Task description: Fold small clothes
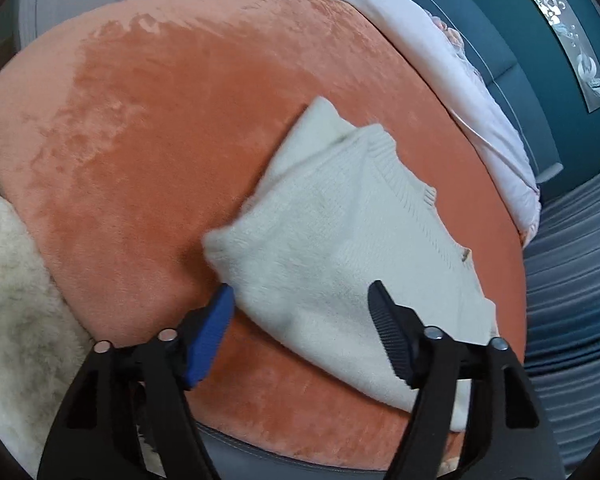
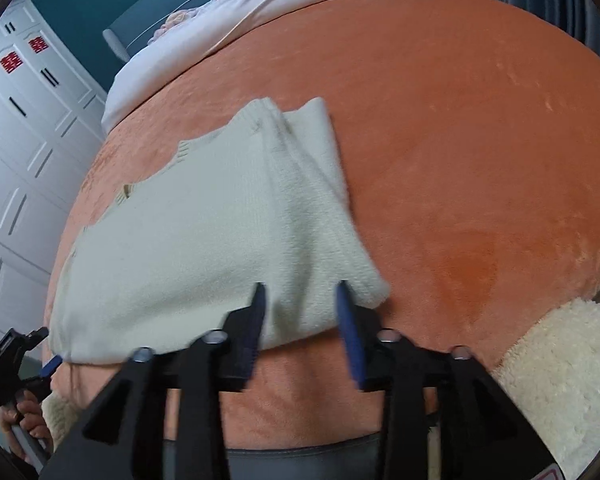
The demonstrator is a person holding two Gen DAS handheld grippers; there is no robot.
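Both grippers, left (image 1: pixel 302 298) & right (image 2: pixel 300 292), gape wide at white sweater (image 1: pixel 340 240) on orange blanket (image 1: pixel 140 140), prob to grab edge for next fold

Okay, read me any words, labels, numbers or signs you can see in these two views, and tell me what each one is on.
Red paper signs on the white wardrobe doors: look like Chinese characters, too blurred to read for sure.
White sweater: no readable label.
Orange blanket: no text.
Left gripper and right gripper: no markings readable.
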